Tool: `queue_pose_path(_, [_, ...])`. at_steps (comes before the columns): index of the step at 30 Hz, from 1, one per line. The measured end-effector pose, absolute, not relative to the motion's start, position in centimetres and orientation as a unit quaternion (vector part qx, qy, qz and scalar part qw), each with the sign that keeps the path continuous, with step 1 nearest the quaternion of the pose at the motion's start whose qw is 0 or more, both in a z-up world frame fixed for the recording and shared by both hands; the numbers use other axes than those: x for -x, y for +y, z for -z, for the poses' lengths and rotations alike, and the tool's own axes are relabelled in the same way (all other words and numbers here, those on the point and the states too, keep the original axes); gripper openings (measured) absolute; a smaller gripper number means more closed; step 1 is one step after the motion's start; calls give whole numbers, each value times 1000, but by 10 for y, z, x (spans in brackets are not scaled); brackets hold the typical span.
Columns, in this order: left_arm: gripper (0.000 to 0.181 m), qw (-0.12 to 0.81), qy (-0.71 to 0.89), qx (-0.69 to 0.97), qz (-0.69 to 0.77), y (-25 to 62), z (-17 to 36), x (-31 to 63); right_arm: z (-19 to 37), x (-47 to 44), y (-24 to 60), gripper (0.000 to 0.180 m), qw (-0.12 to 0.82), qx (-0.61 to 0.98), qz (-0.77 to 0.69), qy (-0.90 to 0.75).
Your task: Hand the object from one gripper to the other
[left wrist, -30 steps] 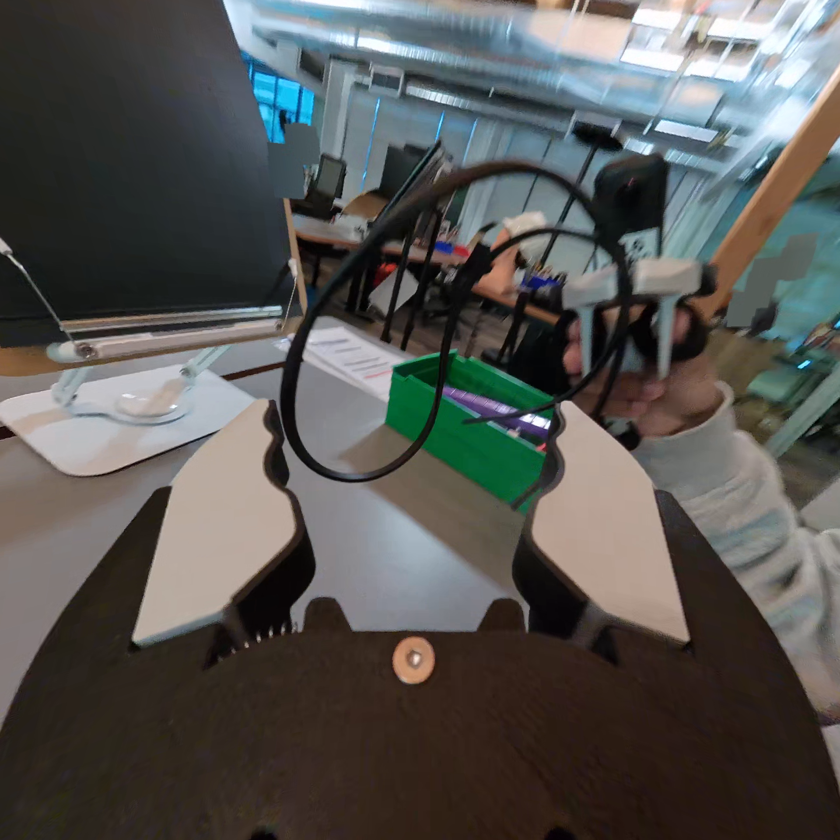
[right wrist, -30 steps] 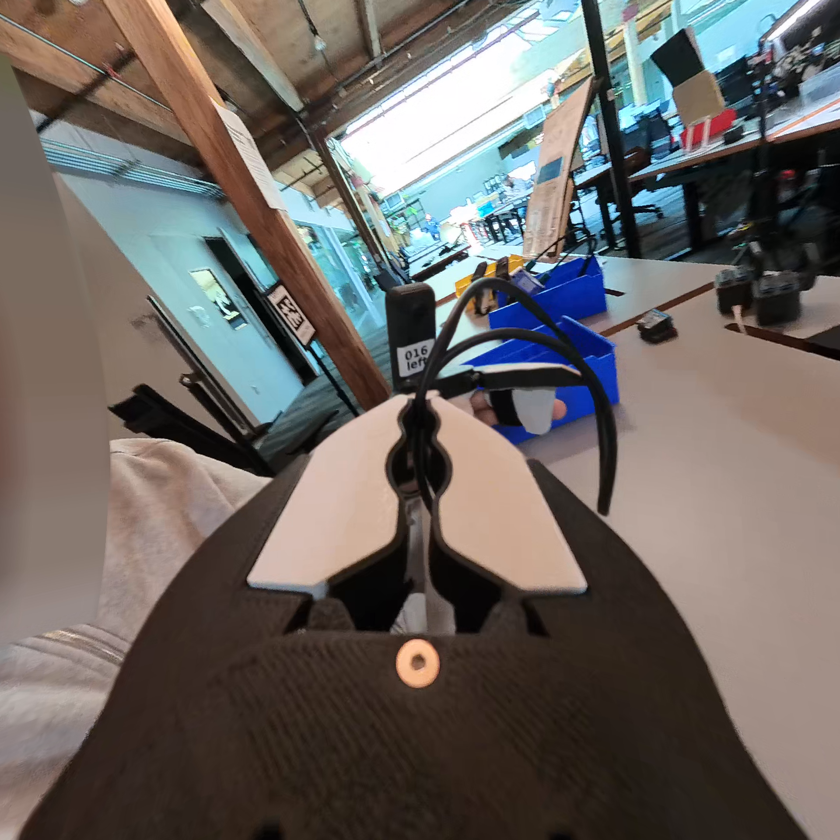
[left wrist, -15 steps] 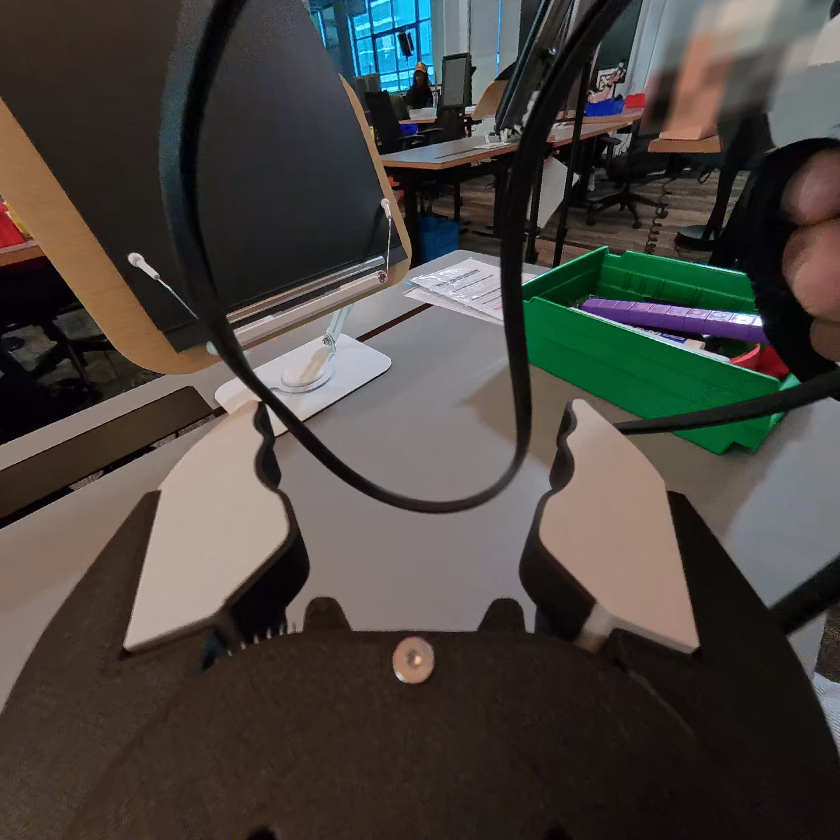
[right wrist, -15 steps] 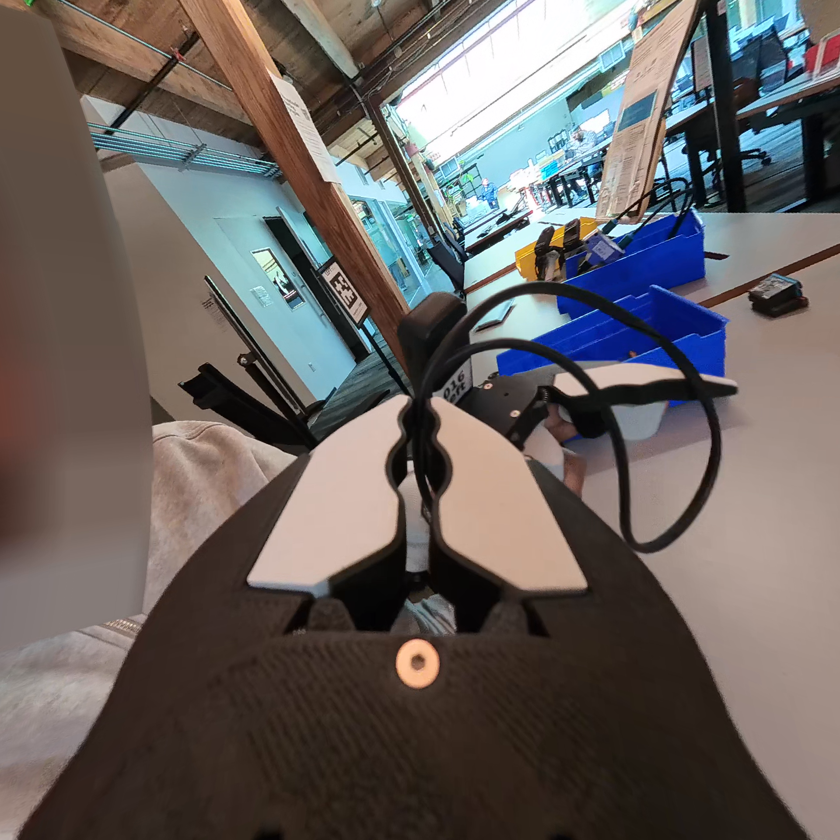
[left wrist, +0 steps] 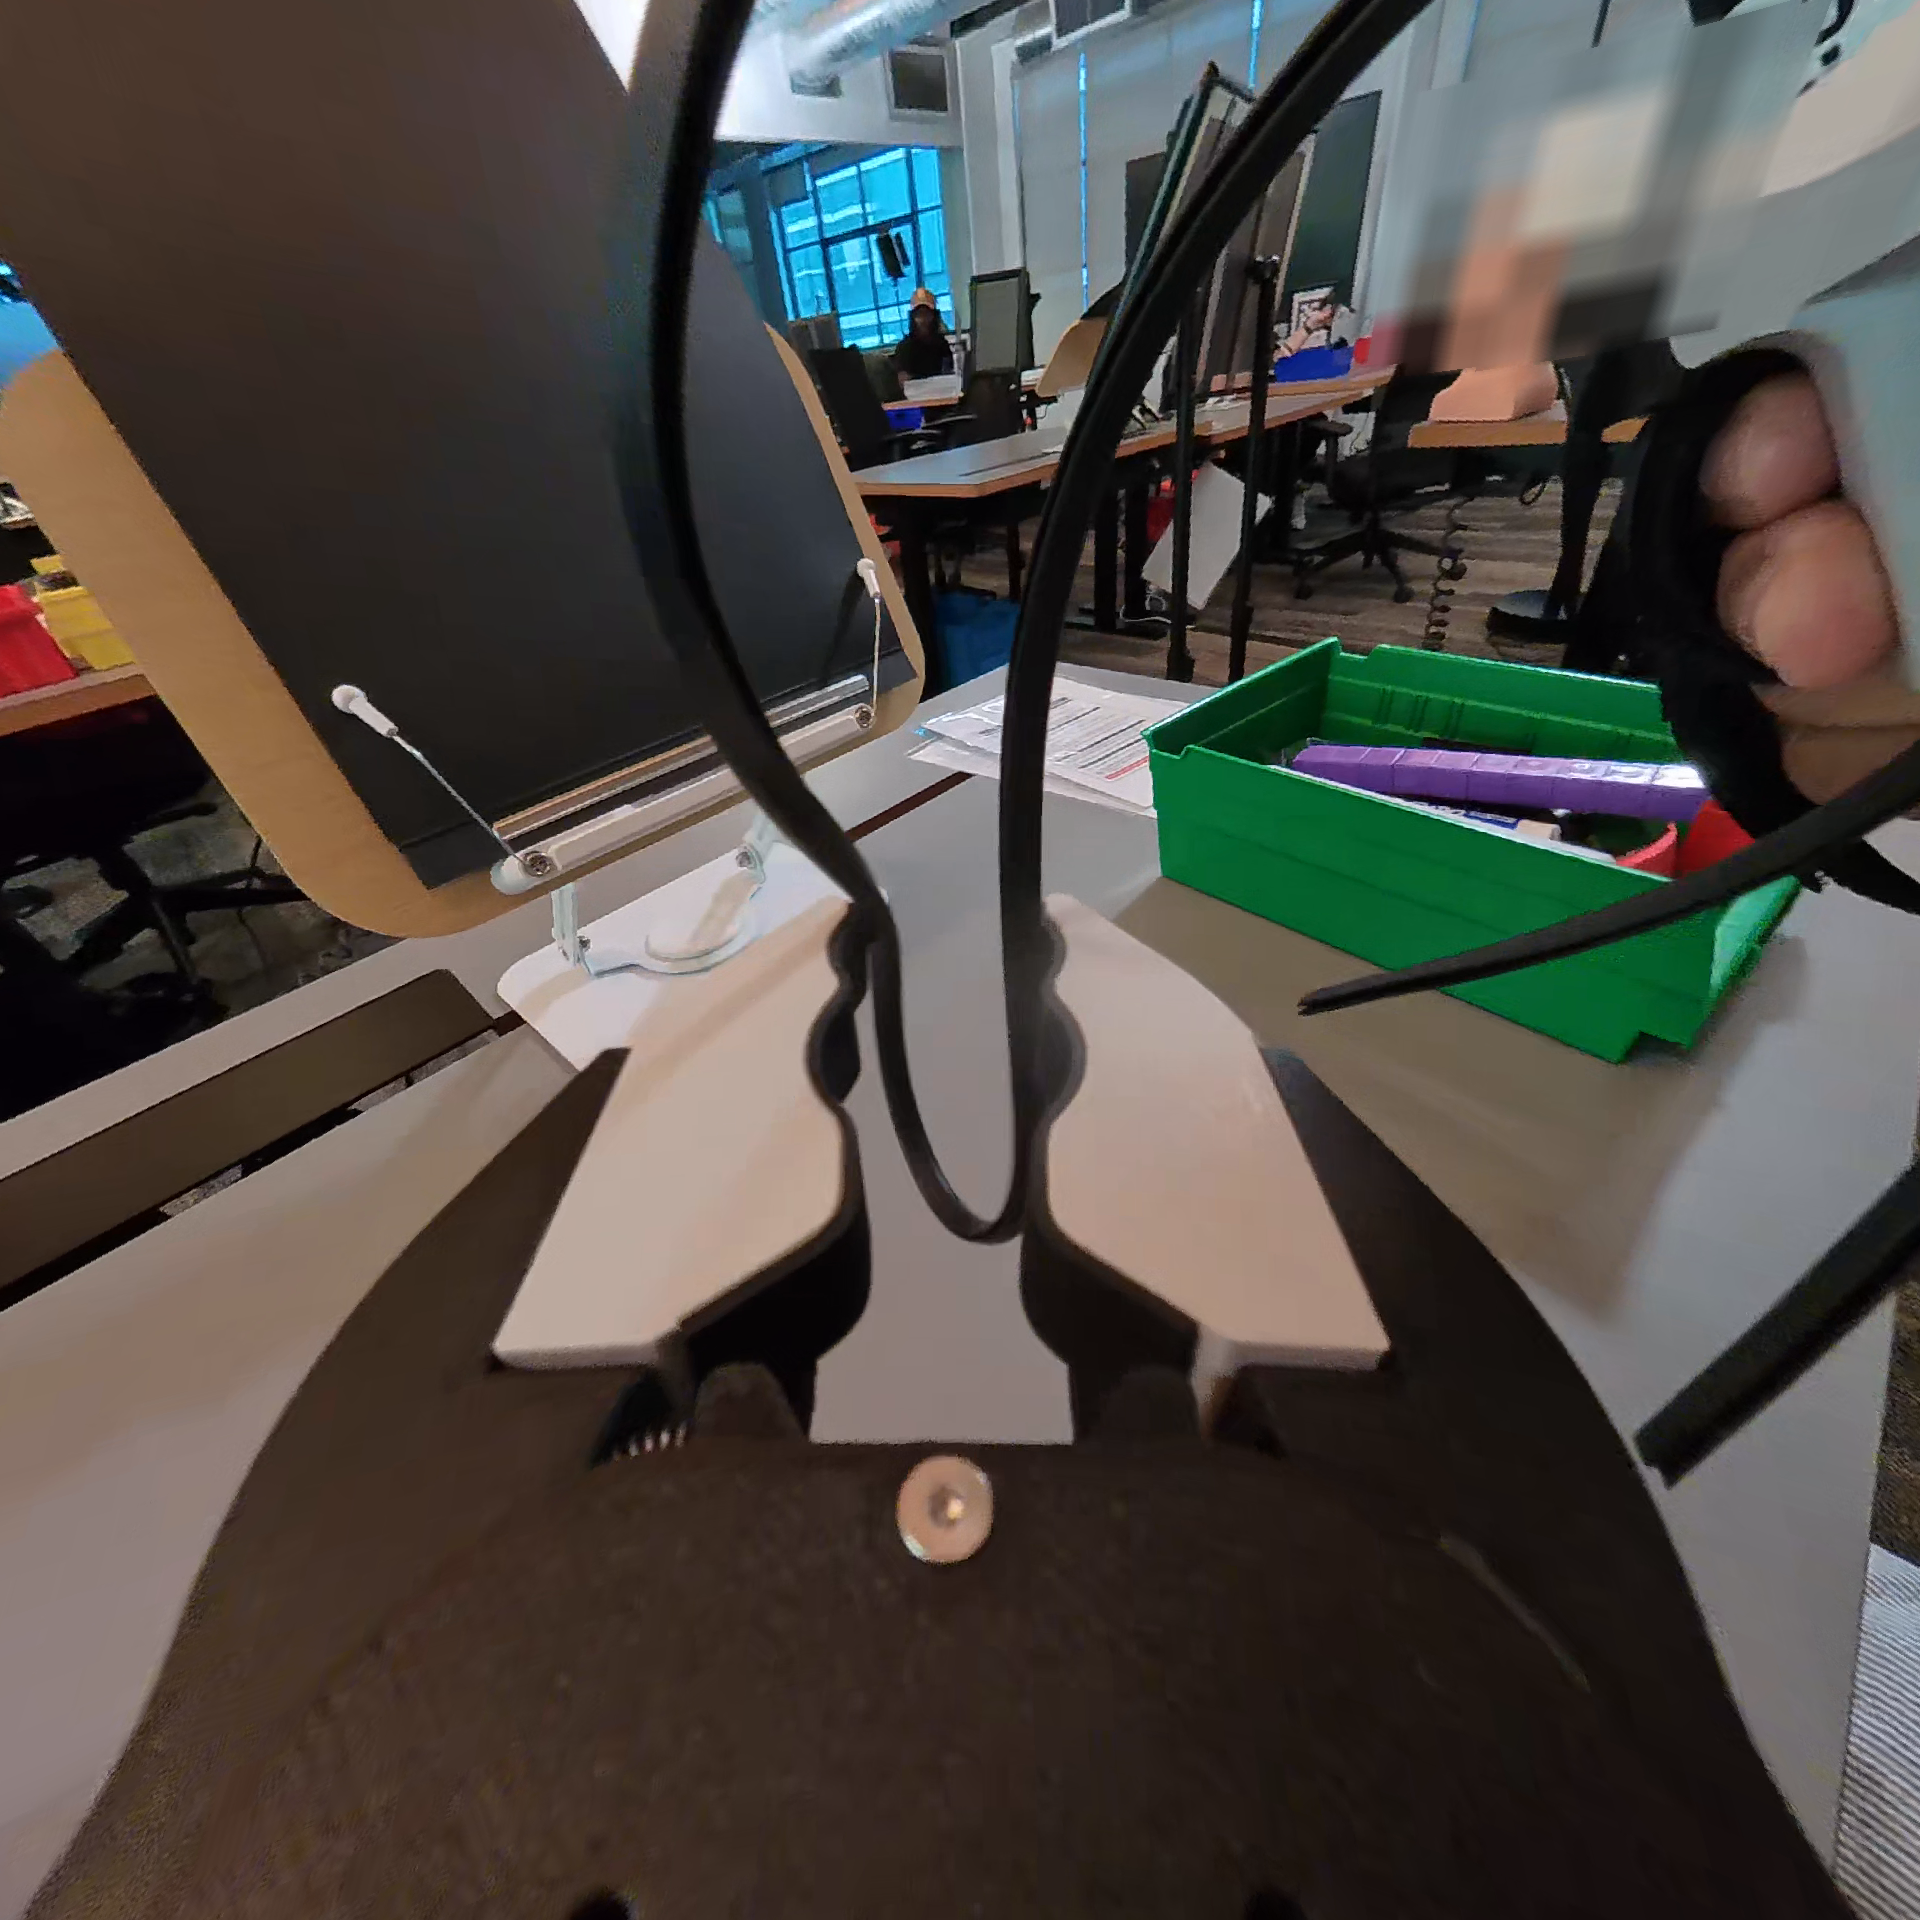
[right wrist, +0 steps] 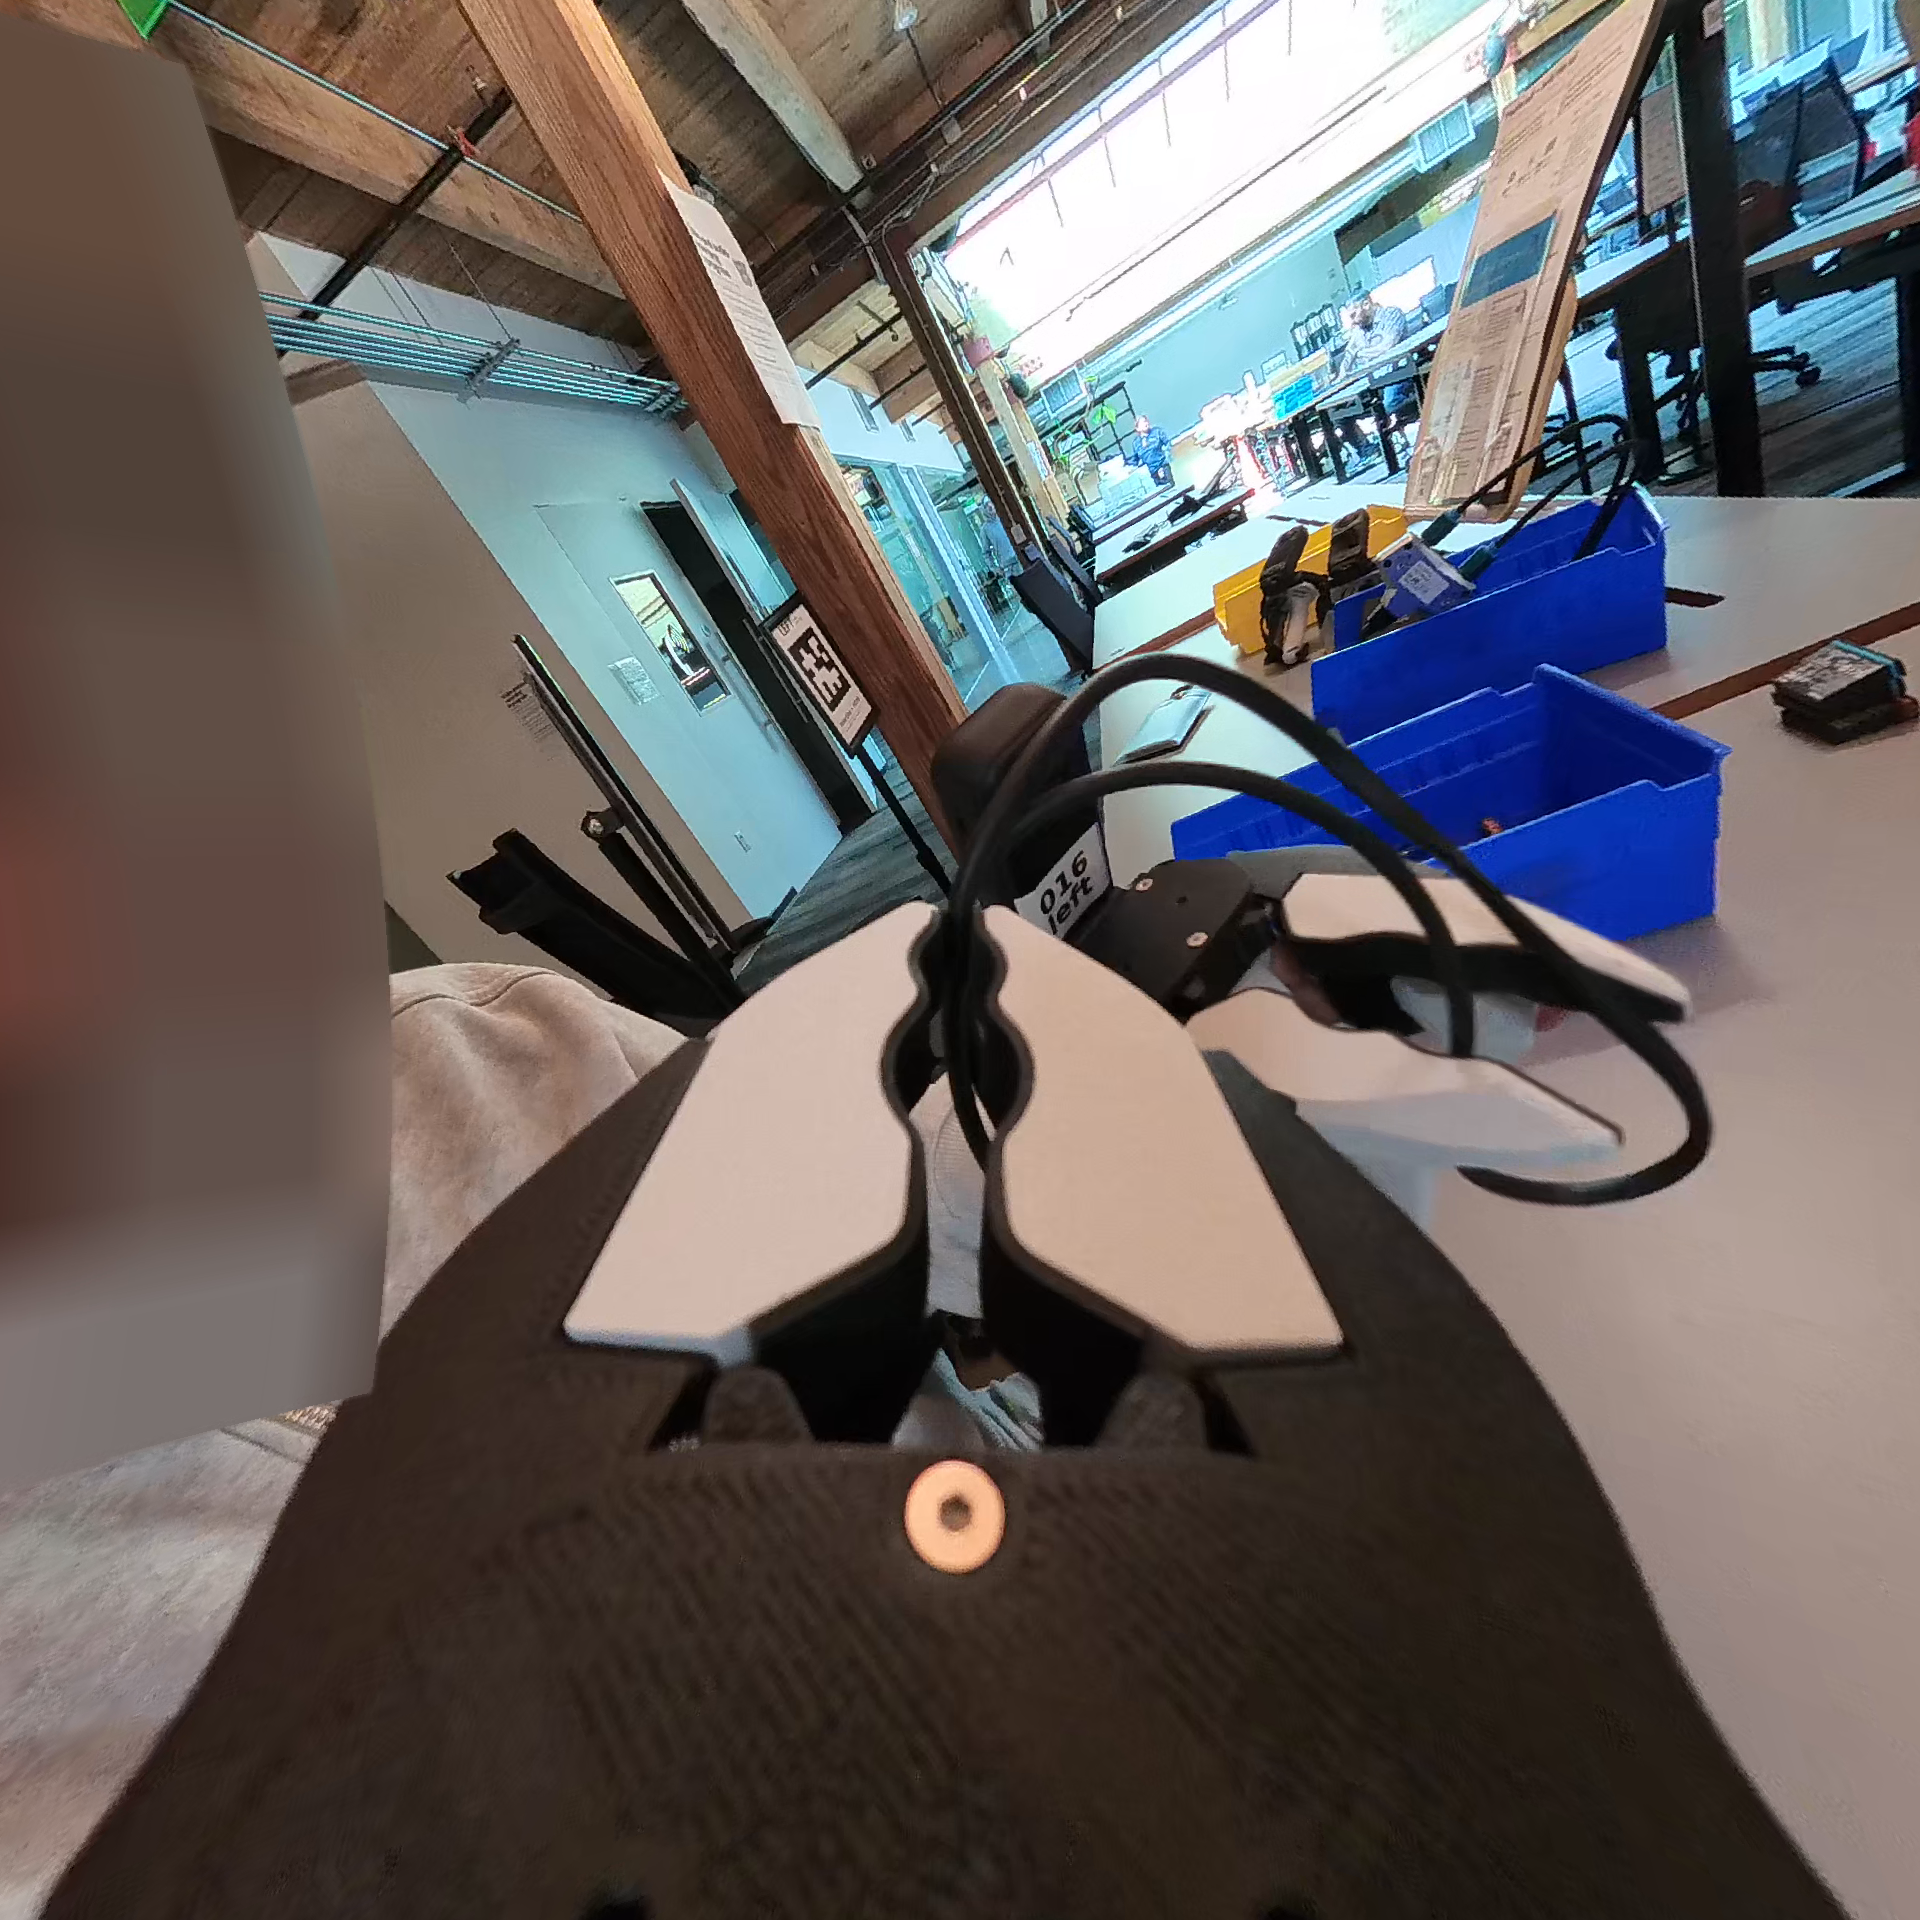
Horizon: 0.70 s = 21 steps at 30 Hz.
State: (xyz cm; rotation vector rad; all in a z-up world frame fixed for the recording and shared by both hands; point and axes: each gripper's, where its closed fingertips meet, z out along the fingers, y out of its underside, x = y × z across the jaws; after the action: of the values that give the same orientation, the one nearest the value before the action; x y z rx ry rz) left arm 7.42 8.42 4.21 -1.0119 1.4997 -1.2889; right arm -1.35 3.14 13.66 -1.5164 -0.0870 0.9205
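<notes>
Right tool (right wrist: 956, 971) clamped on black cable (left wrist: 1023, 727); left tool (left wrist: 951, 997) part-open around loop. I'd pinch fully before releasing.

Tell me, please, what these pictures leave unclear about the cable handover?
- Left wrist view: cable top cut off by the frame edge.
- Left wrist view: right gripper hidden behind a blurred patch.
- Right wrist view: whether left gripper fingers pinch the cable; too oblique.

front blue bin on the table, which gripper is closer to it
Left. The left gripper reaches out just in front of the front blue bin; the right gripper sits farther back, toward the person.
</notes>
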Motion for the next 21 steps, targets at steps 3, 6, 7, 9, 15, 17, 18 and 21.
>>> queue_pose_path(3, [12,440,611,399,523,80,-43,-72,-138,13,31,4,633,662,-400,-38])
queue_pose_path(6, [8,441,615,393,523,77,-43,-71,-138,13,30,4,633,661,-400,-39])
queue_pose_path(7, [9,440,615,392,523,77,-43,-71,-139,13,29,4,633,661,-401,-39])
queue_pose_path(9, [24,437,616,392,525,76,-43,-72,-139,13,29,4,633,663,-398,-40])
queue_pose_path(15, [55,469,595,389,524,85,-50,-70,-139,9,29,4,637,666,-387,-34])
queue_pose_path(17, [57,481,597,384,513,86,-50,-70,-140,6,29,4,641,662,-387,-29])
queue_pose_path(18, [57,487,597,381,511,86,-51,-69,-140,5,29,4,642,662,-387,-27])
queue_pose_path(21, [57,500,598,368,506,83,-54,-67,-140,2,29,4,645,661,-383,-21])
